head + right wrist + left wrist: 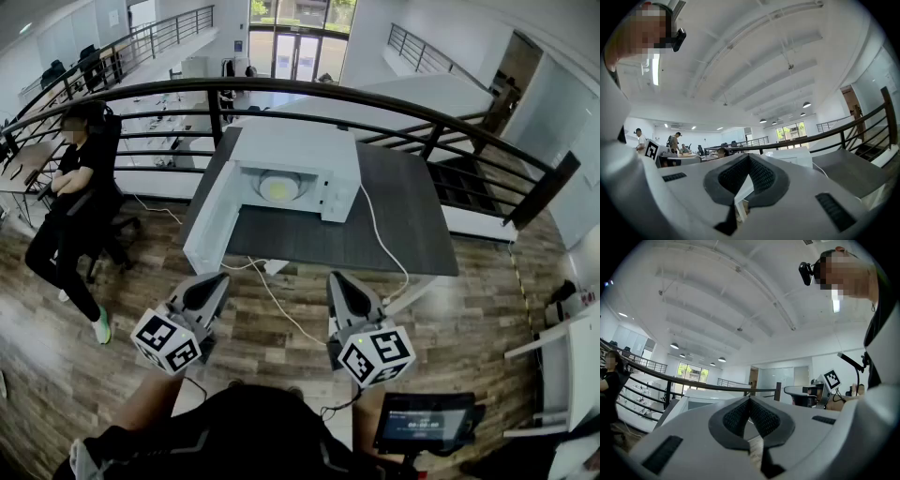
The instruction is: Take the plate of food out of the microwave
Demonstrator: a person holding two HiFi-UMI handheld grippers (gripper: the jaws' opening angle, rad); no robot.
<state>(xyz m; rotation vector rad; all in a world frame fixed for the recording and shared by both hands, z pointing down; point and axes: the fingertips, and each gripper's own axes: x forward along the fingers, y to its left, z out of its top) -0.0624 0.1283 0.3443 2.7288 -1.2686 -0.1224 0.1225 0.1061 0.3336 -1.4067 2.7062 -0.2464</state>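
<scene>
No legible text anywhere; small screen (427, 424) shows digits, too blurred to read.

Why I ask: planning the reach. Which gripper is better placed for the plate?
Probably the right gripper: clear line to the plate; the open microwave door stands before the left gripper.

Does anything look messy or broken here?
Nothing looks spilled or broken. The microwave has its door open with the plate of food inside, and a white cable trails off the table.

Head view high above microwave (298, 167); both gripper views low, toward ceiling (717, 296).
</scene>
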